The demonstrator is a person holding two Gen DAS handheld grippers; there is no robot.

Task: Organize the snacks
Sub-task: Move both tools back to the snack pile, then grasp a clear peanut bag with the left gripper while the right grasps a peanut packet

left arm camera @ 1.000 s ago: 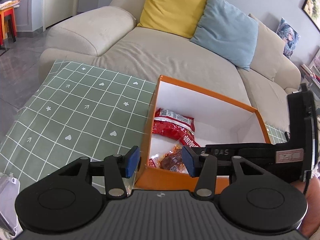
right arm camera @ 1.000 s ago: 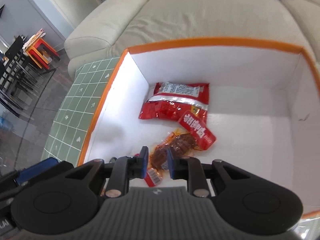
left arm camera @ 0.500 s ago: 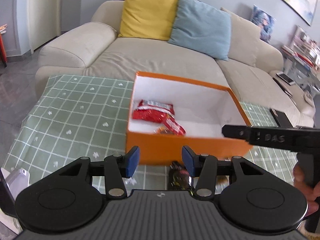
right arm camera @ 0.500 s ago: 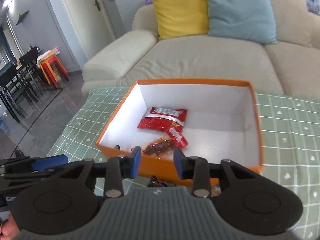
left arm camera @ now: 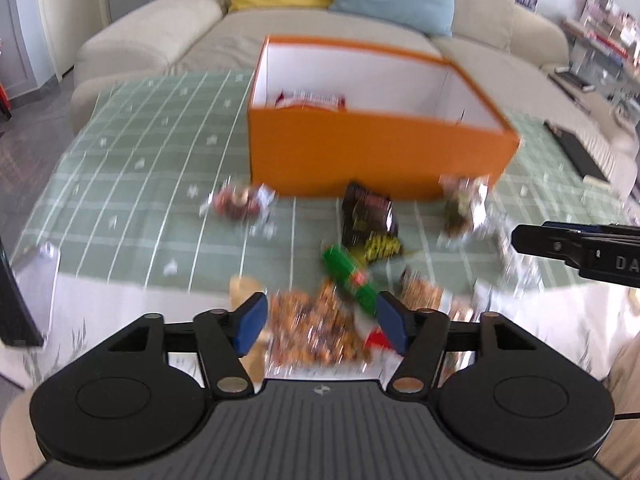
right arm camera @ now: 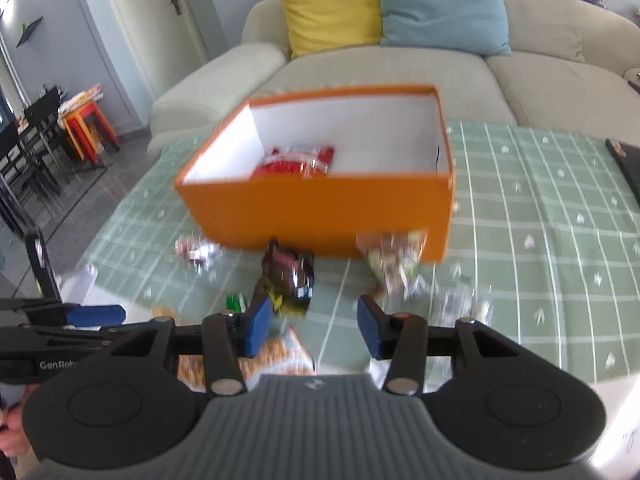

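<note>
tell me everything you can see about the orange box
The orange box is open-topped and rectangular, apparently cardboard, orange outside and white inside. It sits upright on the green checked tablecloth in front of the sofa. A red snack packet lies inside. Loose snacks lie at its near wall; blur hides whether they touch it.

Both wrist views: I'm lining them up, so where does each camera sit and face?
Left wrist: on the left gripper, open, looking across loose snacks at the orange box; the right gripper's finger enters at right.
Right wrist: on the right gripper, open, facing the box; the left gripper shows lower left.
Shared: box, black snack packet, sofa.
</note>
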